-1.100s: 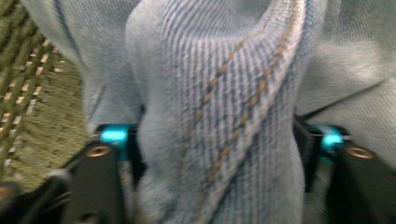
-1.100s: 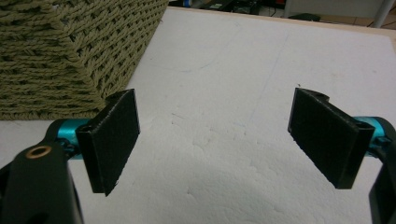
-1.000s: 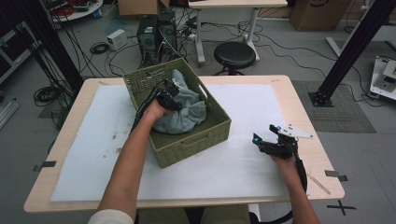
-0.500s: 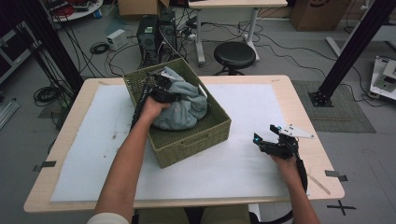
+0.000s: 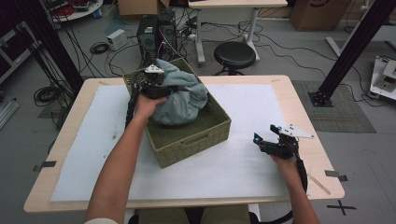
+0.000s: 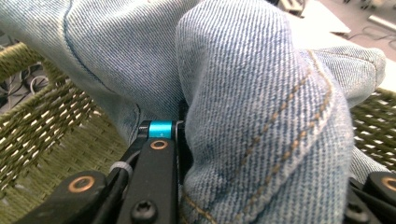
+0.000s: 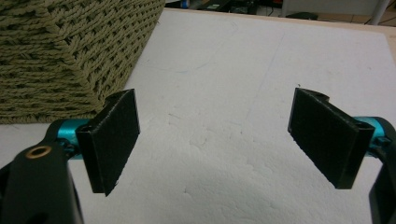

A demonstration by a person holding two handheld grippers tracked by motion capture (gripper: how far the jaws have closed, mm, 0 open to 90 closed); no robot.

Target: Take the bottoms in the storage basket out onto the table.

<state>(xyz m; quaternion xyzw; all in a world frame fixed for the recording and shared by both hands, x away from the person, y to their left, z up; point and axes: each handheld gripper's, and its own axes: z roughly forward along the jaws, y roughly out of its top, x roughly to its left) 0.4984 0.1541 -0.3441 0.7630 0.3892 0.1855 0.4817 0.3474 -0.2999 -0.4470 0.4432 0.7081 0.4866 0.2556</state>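
From above, the left gripper (image 5: 156, 86) clamps a bundle of light blue jeans (image 5: 182, 100) over the far corner of the green woven basket (image 5: 196, 140), its jaws having just closed further. The left gripper view has a thick denim fold (image 6: 261, 121) pinched between the jaws. In the right gripper view, the right gripper (image 7: 215, 140) stands wide apart over the white mat (image 7: 261, 60), beside the basket's corner.

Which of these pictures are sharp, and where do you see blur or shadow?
High view: even light, slightly soft. Left gripper view: denim sharp in its weave, basket softer. Right gripper view: the gripper's pads crisp, soft shadow on the white mat.
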